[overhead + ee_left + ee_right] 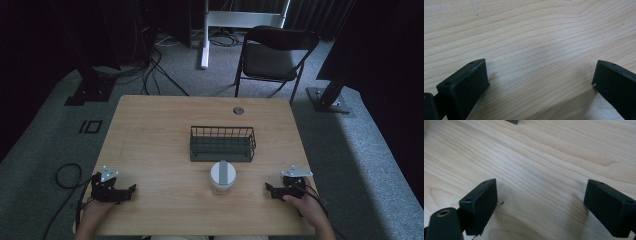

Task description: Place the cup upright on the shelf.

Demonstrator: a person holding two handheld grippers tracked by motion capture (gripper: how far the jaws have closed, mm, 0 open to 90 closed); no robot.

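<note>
Standing upright near the front middle of the worktop [150, 125], the small clear jar [222, 177] with its grey-white lid sits just in front of the dark wire basket [222, 143], close but apart from it. Its long axis runs vertically, lid up, and a raised bar across the lid appears to run roughly front to back. That central spot puts it between the two grippers, within easy reach of either. The left gripper [131, 190] rests low on the wood at the near left, well apart from the jar, its fingers [465, 85] spread wide over bare grain and holding nothing. The right gripper [268, 188] mirrors it at the near right, fingers [480, 202] likewise wide apart and empty, both seemingly parked at a ready position.
</note>
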